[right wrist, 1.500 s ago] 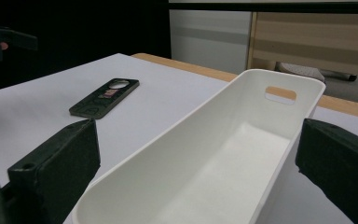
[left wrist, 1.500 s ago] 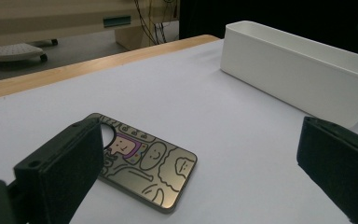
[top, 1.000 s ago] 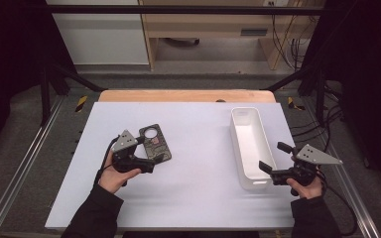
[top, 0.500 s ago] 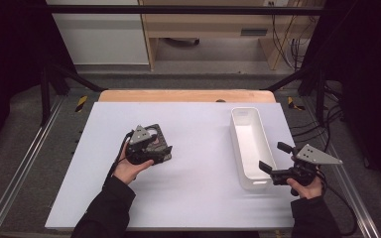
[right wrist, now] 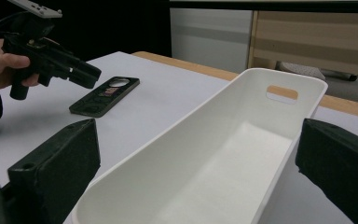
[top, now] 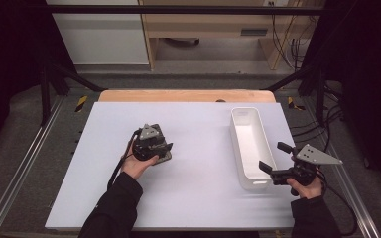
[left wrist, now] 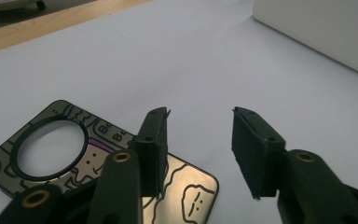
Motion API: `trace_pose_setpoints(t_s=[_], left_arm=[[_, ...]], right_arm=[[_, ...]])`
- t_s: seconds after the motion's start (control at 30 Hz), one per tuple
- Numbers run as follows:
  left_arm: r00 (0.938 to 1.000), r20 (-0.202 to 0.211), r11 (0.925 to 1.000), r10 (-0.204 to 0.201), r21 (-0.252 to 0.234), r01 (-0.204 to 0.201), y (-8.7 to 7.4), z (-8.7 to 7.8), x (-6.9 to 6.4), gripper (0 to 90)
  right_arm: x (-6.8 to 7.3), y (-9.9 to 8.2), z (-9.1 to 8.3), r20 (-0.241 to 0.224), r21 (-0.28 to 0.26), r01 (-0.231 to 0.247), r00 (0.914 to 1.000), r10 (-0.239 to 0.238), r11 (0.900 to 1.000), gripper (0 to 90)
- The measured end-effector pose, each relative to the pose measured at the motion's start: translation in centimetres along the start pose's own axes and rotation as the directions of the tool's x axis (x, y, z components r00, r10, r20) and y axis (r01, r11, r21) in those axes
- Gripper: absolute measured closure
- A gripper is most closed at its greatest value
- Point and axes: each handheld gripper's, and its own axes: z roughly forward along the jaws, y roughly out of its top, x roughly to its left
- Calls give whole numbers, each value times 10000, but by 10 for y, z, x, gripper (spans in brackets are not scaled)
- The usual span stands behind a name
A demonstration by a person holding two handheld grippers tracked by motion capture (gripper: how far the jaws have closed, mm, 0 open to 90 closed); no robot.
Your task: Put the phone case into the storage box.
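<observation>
A flat dark card [top: 165, 157] with a round hole and cartoon line drawings lies on the white table, left of centre. My left gripper [top: 162, 147] hovers low over it, hiding most of it in the high view. In the left gripper view the card [left wrist: 186, 186] lies under the left jaw. The jaws of this gripper [left wrist: 200, 140] have just been closing; a gap remains with nothing between them. The right gripper view shows the card [right wrist: 105, 95] flat beneath the left gripper [right wrist: 91, 77]. My right gripper [top: 272, 156] is open at the near end of a long white bin [top: 235, 134], its jaws [right wrist: 196, 135] spread either side of the bin end.
The white bin [right wrist: 279, 74] is empty, with a handle slot in its far end; its wall [left wrist: 326, 28] shows in the left gripper view. A bare wooden strip [top: 183, 95] edges the table's far side. Metal rails run along both sides.
The left hand moved right and lower over the card, now covering most of it, and its jaws narrowed. The right hand stayed where it was.
</observation>
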Motion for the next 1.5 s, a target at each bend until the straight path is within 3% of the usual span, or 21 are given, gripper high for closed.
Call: trace_pose_setpoints(t_s=[0.2, 0.4, 0.57, 1.1, 1.4, 1.5], left_arm=[[9996, -294, 9988, 12, 492, 2, -1, 10, 1, 743], [9988, -491, 9977, 53, 675, -20, -2, 17, 1, 820], [9992, -399, 9951, -4, 985, 43, -2, 25, 2, 887], [9996, -172, 9889, 233, 1469, -205, -8, 42, -2, 893], [9993, -254, 9866, 284, 1616, -239, -6, 44, -3, 893], [9981, -368, 9830, 484, 1788, -411, -5, 47, -6, 894]], right_arm=[[0, 0, 0, 13, -24, 3, 10000, -3, 10000, 4], [-1, 0, 0, 11, -34, 8, 10000, -8, 10000, 4], [0, 0, 0, 3, -19, 3, 10000, -3, 10000, 4], [-1, 0, 0, 17, -5, 9, 10000, -9, 10000, 4], [-1, 0, 0, 6, 5, 10, 10000, -10, 10000, 4], [-1, 0, 0, -1, 17, 23, 10000, -23, 10000, 4]])
